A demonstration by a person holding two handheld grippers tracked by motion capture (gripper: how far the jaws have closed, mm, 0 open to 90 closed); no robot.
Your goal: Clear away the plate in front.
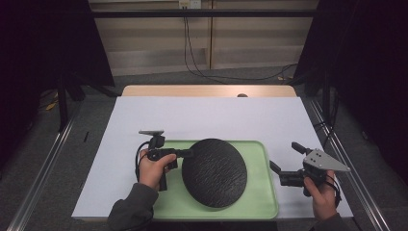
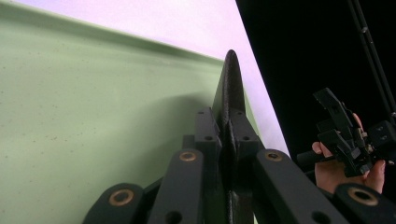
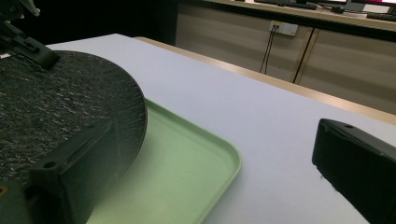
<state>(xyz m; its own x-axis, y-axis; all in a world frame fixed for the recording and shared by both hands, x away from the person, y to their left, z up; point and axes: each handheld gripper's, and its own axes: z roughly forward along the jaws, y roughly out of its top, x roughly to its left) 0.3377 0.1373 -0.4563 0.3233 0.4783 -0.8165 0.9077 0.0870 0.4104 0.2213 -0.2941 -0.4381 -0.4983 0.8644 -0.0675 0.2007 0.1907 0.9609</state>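
A round black plate (image 1: pixel 214 172) with a rough textured face lies over the pale green tray (image 1: pixel 262 195). My left gripper (image 1: pixel 190 153) is shut on the plate's left rim. In the left gripper view both jaws of this gripper (image 2: pixel 229 126) pinch the plate (image 2: pixel 231 81) edge-on, with the tray (image 2: pixel 93 116) behind. In the right gripper view the plate (image 3: pixel 60 102) has its near rim raised off the tray (image 3: pixel 187 163), with shadow beneath. My right gripper (image 1: pixel 286 157) stands open just right of the tray, its jaws (image 3: pixel 210 177) wide apart with nothing between them.
A white sheet (image 1: pixel 207 115) covers the table, with a strip of wood (image 1: pixel 207 90) along the far edge. Metal rails (image 1: pixel 43 168) run along both sides. Cables (image 1: pixel 202 72) trail on the floor behind. White surface lies beyond the tray.
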